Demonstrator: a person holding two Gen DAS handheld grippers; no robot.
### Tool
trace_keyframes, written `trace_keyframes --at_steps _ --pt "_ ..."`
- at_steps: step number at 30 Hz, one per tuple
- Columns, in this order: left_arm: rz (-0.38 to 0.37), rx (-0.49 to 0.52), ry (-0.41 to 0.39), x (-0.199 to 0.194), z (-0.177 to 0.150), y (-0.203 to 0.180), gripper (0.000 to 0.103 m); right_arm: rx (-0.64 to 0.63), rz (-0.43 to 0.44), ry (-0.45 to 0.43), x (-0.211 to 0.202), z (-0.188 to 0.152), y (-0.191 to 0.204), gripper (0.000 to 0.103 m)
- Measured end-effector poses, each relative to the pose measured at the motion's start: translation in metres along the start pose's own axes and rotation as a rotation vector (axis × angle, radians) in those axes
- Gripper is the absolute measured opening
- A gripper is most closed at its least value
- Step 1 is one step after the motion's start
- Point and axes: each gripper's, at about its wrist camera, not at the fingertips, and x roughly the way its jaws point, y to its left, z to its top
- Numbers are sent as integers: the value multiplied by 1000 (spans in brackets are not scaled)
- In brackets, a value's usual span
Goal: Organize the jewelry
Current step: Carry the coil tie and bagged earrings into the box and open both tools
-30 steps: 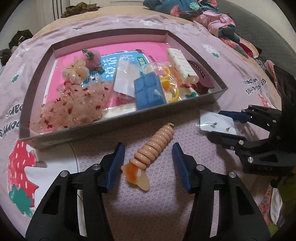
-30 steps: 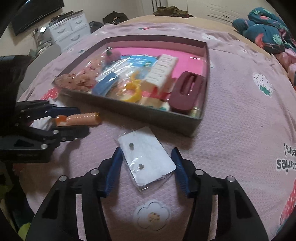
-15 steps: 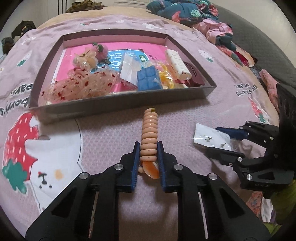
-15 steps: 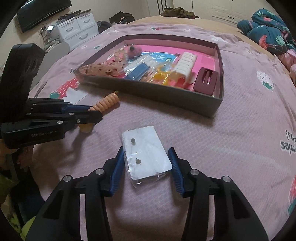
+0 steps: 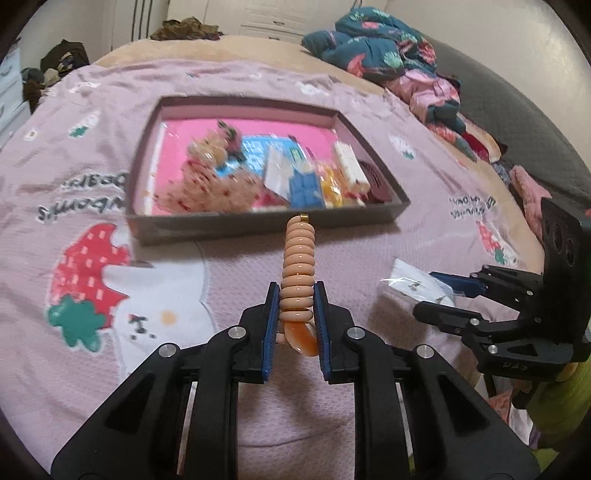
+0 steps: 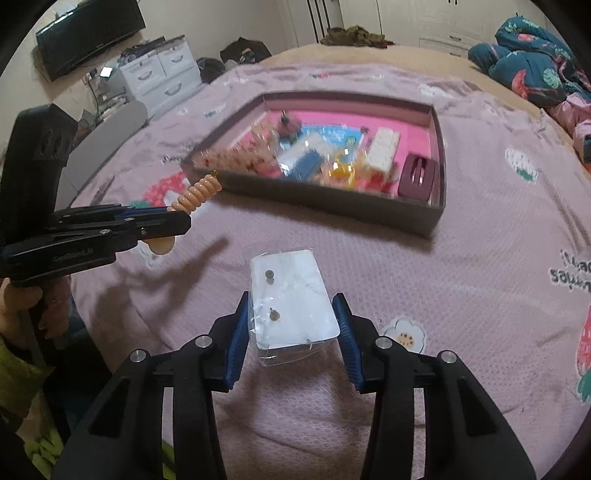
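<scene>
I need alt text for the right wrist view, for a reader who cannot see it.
The right tool grips a clear packet of stud earrings above a pink bedspread. At left, the left tool holds a peach spiral hair tie near an open box of accessories.

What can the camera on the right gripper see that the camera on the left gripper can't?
Only the right wrist view shows the TV, the white drawers and the hand holding the left gripper. Only the left wrist view shows the right gripper from the side. Both show the box of trinkets on the pink blanket, the peach coil hair tie clamped in the left gripper, and the earring packet pinched by the right gripper, whose jaws have just been closing on it.
</scene>
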Motion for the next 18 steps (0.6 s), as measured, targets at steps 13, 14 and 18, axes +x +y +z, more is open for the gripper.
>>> trace_keyframes --at_steps 13,14,18 --pt "46 -29 -116 -37 47 26 11 -2 2 -152 -36 52 0 41" --pt "48 -27 -122 -37 52 27 11 -2 -1 -159 -38 57 -1 41" --pt "61 -12 -143 -40 69 28 11 -5 -21 -202 -41 78 -5 41"
